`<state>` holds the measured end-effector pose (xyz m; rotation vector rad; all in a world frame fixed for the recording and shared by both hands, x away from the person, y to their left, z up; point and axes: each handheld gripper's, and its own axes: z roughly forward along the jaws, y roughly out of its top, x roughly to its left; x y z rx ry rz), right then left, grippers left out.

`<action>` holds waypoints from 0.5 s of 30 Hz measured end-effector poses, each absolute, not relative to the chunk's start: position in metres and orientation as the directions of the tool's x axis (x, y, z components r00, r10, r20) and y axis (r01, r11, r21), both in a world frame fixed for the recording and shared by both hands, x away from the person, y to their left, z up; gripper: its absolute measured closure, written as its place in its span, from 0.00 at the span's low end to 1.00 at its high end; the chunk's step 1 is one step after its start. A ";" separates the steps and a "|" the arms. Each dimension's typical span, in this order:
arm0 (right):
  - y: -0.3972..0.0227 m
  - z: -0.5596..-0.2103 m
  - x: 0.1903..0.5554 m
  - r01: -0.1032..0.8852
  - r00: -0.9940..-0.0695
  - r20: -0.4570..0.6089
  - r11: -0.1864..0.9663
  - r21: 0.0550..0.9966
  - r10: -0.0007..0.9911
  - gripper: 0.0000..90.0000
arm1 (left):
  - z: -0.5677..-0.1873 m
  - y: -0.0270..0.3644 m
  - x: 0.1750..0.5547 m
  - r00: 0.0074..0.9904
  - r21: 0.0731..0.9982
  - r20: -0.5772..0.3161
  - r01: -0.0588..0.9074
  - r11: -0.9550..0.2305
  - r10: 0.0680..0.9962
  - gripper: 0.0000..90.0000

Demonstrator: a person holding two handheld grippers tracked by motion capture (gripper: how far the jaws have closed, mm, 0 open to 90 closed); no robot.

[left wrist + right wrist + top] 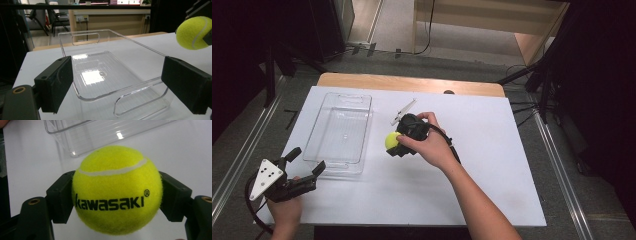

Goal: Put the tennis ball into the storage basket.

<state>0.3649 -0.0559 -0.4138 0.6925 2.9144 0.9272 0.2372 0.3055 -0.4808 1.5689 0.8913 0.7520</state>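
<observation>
The left gripper (307, 169) stood wide open on nothing, its jaws flanking the near handle end of the clear tray (105, 75), whose long axis ran straight ahead of them; the tennis ball (117, 190) sat squarely between the jaws of the right gripper (117, 197), clamped on both sides; the tray lay just beyond that ball, so the right hand was nearer; the ball read "kawasaki".

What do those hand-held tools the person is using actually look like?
Both are black. The left gripper carries a grey three-cornered plate dotted with dark holes, plus a black trailing cable. Its fingers are blocky, with brass-ringed holes behind. The right gripper also trails a cable. The forearms are bare.
</observation>
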 end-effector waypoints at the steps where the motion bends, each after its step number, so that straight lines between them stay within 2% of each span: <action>1: -0.055 -0.412 0.365 0.408 -0.902 0.122 0.729 0.550 0.413 0.26 | -0.481 0.306 0.237 0.510 0.985 0.001 0.148 -0.089 0.860 0.12; 15: -0.040 -0.409 0.367 0.392 -0.911 0.125 0.733 0.556 0.393 0.26 | -0.480 0.308 0.237 0.512 0.986 -0.003 0.143 -0.082 0.859 0.12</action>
